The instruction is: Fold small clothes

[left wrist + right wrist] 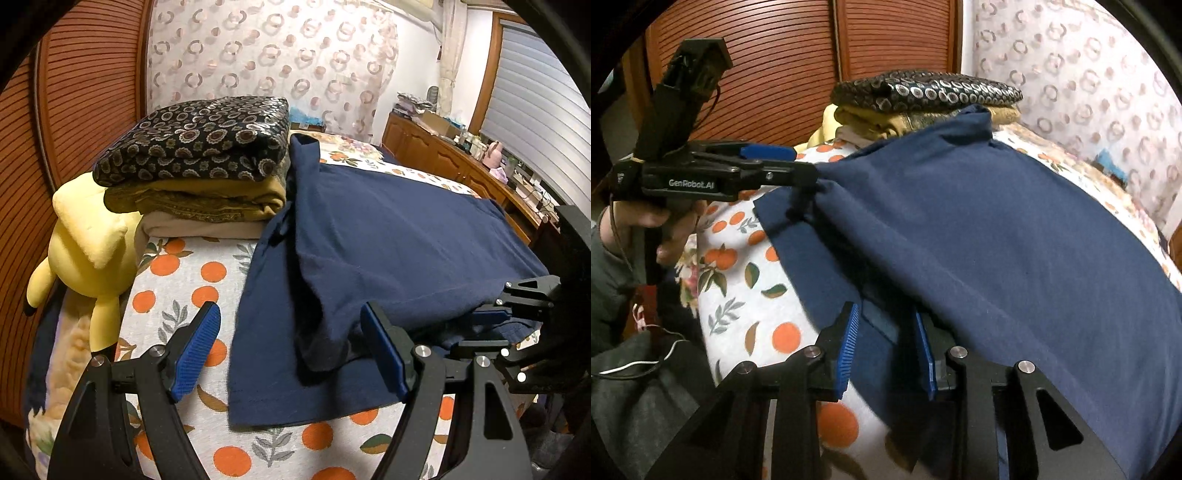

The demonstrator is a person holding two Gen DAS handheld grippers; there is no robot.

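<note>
A navy blue shirt [369, 243] lies on the orange-print bedsheet [177, 295], partly folded over itself; it also shows in the right wrist view [997, 236]. My left gripper [291, 347] is open just above the shirt's near edge, holding nothing. In the right wrist view the left gripper [809, 173] hovers at the shirt's far fold. My right gripper [886, 347] is open with its fingers straddling the shirt's lower edge, not closed on it. The right gripper [495, 325] also appears at the shirt's right corner in the left wrist view.
A stack of folded clothes [199, 166] topped by a dark floral piece sits at the bed's head. A yellow plush toy [88, 251] leans at the left edge. A wooden louvred door [775, 55] stands behind. A cluttered wooden dresser [461, 158] runs along the right.
</note>
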